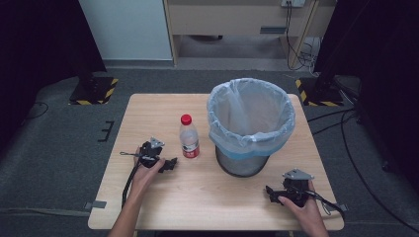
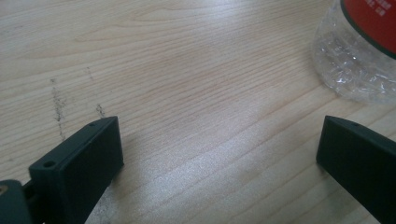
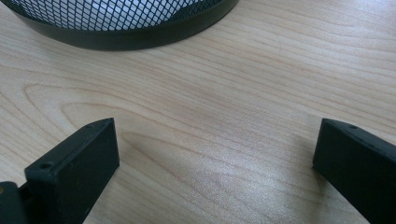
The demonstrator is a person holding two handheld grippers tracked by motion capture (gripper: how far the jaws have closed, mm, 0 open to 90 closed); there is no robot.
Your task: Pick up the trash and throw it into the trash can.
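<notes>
A clear plastic bottle [image 1: 189,138] with a red cap and red label stands upright near the middle of the wooden table [image 1: 148,113]. Its crinkled base [image 2: 355,56] sits at the top right of the left gripper view. My left gripper [image 1: 171,165] rests on the table just left of the bottle, jaws wide apart with bare wood between them [image 2: 219,154]. A mesh waste bin [image 1: 249,128] lined with a pale blue bag stands right of the bottle. My right gripper [image 1: 270,193] lies open near the front right, and the bin's black base rim [image 3: 126,39] is ahead of it.
The table's front edge runs close under both hands. Bare wood lies between the two grippers. Beyond the table are grey floor, black stands with yellow-black striped bases [image 1: 94,91], cables [image 1: 346,128] at the right, and a wooden cabinet [image 1: 237,19] at the back.
</notes>
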